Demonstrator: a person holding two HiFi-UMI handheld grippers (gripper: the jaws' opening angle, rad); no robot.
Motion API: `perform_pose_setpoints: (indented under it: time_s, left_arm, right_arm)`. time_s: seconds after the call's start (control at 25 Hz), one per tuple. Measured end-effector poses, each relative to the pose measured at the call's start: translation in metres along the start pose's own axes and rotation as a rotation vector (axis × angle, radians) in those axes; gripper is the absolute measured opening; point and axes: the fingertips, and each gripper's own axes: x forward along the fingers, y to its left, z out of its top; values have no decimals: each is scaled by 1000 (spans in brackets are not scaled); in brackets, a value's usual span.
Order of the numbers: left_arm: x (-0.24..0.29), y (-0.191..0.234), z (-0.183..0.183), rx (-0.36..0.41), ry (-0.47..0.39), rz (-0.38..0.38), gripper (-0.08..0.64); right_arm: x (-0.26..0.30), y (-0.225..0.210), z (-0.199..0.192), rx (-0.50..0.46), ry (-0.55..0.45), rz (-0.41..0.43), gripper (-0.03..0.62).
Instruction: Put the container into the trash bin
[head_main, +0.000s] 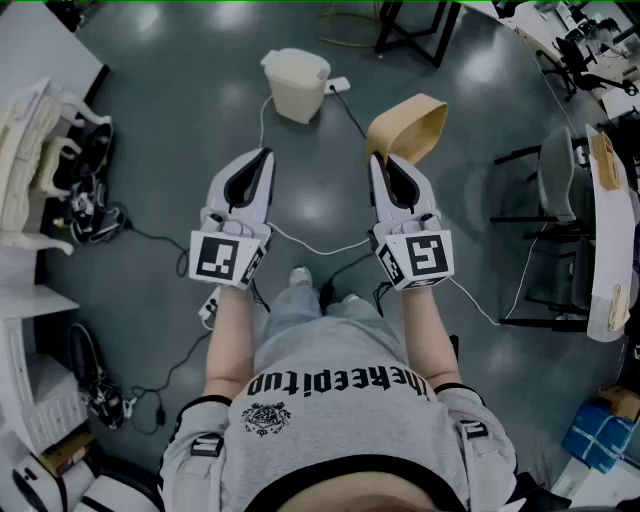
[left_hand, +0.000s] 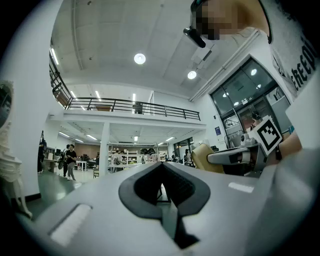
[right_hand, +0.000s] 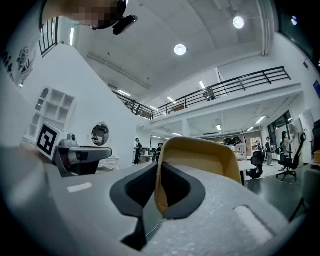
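My right hand-held gripper (head_main: 377, 162) pinches the wall of the tan container (head_main: 410, 125). My left hand-held gripper (head_main: 265, 155) is clenched, empty; what looks like the trash bin (head_main: 295, 82) stands ahead.

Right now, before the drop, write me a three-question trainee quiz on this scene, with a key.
1. True or false: the right gripper is shut on the wall of the tan container.
2. Where is the trash bin? A) on the floor ahead of both grippers B) on the shelves at left C) between the person's feet
3. Fill in: the left gripper has its jaws ____, with nothing between them.

Key: 1 true; 2 A; 3 shut.
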Motion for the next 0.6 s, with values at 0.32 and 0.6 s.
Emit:
perform_pose_setpoints:
  time_s: [0.32,0.6]
  left_arm:
    - [5,13,0,-7,-8,-23,15]
    - [17,37,-1,-10,-23,-49,14]
  right_arm:
    - [14,6,-1,-1,-2,-12,23]
    - [37,10,-2,-20,-7,-41,23]
